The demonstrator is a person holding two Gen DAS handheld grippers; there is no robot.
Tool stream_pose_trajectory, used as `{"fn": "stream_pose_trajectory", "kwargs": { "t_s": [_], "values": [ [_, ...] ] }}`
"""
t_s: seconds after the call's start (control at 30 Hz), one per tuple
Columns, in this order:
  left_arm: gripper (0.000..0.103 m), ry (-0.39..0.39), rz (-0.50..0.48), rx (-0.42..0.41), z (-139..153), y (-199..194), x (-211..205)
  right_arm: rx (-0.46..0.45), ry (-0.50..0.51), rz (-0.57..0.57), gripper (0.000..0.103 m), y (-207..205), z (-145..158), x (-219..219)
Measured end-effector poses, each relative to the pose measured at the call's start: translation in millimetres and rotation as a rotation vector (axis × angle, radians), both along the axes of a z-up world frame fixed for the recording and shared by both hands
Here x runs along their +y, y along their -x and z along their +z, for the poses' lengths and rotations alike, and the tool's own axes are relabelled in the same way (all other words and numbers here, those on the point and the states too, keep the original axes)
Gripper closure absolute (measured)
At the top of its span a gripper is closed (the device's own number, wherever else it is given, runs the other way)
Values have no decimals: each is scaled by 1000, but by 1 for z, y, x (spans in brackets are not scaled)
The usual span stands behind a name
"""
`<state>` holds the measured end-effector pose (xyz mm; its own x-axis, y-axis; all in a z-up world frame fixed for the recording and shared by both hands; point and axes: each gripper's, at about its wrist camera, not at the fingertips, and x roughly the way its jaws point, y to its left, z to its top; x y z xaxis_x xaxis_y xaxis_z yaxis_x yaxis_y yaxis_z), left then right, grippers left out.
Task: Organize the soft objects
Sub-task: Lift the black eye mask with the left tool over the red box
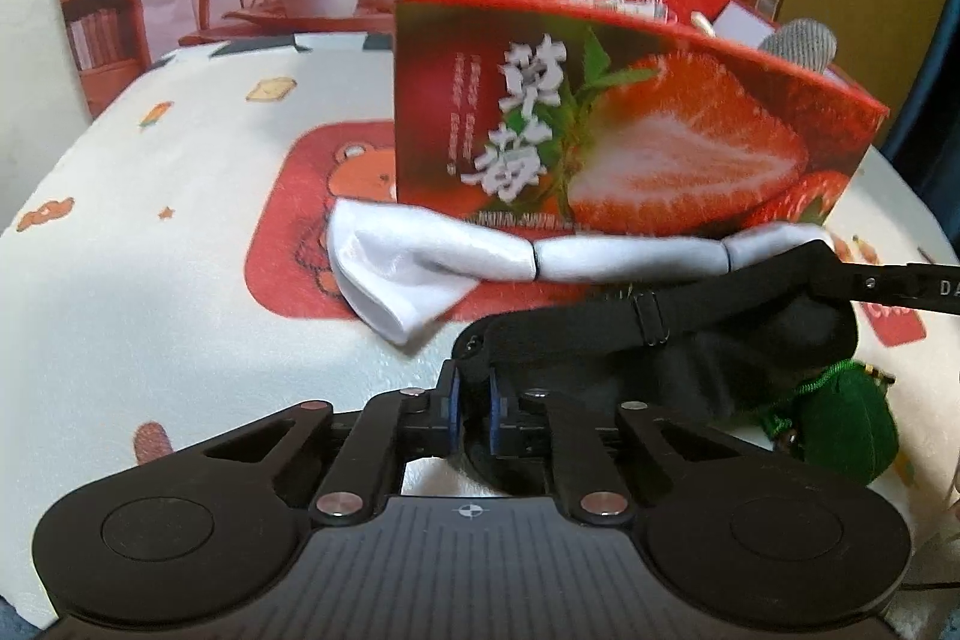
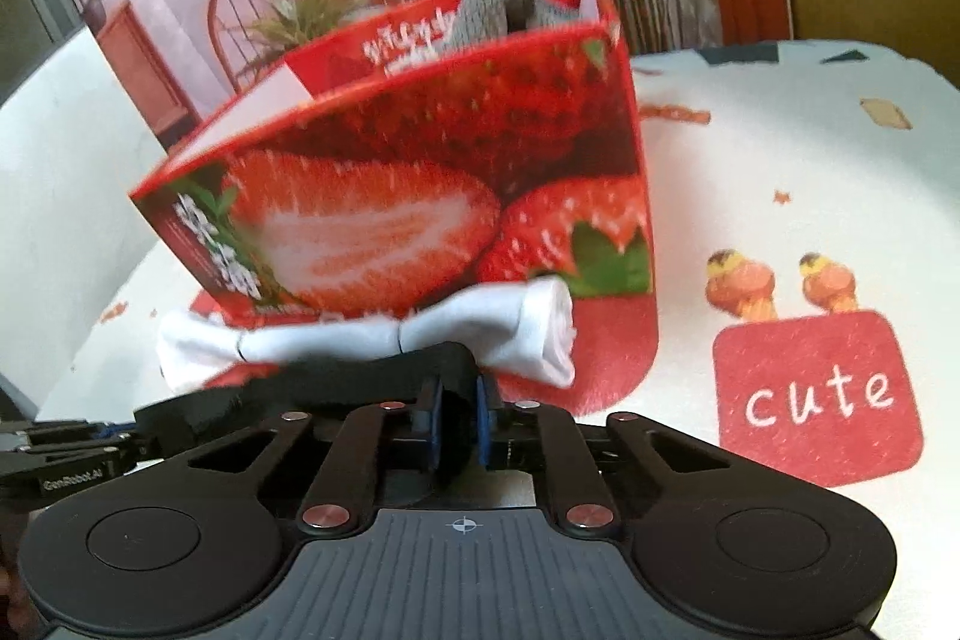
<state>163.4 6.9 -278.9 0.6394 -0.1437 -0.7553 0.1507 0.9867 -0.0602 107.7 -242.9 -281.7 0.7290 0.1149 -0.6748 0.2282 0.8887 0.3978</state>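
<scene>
The black eye mask (image 1: 648,364) lies in front of the strawberry box (image 1: 600,124), its long axis running side to side along the box's front face. The left gripper (image 1: 474,400) is clenched on the mask's left end, and the right gripper (image 2: 461,421) is clenched on its right end. Each hand already has its own end, and the open box top sits above and behind the mask, so I judge the lift goes up and back.

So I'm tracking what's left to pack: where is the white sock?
Both wrist views show the white sock on the tablecloth, against the strawberry box's front, just behind the black eye mask.
</scene>
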Motion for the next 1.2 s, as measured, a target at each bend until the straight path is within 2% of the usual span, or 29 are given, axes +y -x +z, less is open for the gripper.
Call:
{"fn": "stream_pose_trajectory", "kwargs": {
  "t_s": [0.27,0.5,0.67,0.83,0.97,1.2],
  "values": [
    [96,38,-7,-96,31,7,7,-125,23,54,97,2,42,3],
    [97,51,-24,-277,94,8,16,-252,80,110,97,-7,93,4],
    [96,52,-41,-377,135,-8,11,-329,119,134,97,-24,128,-1],
    [96,21,-52,-457,159,-37,-10,-383,193,127,98,-53,152,-7],
    [96,-12,-64,-458,163,-70,-30,-391,259,108,97,-78,157,-10],
    [96,-68,-122,-321,129,-120,-59,-289,324,93,97,-112,126,-13]
  ]
}}
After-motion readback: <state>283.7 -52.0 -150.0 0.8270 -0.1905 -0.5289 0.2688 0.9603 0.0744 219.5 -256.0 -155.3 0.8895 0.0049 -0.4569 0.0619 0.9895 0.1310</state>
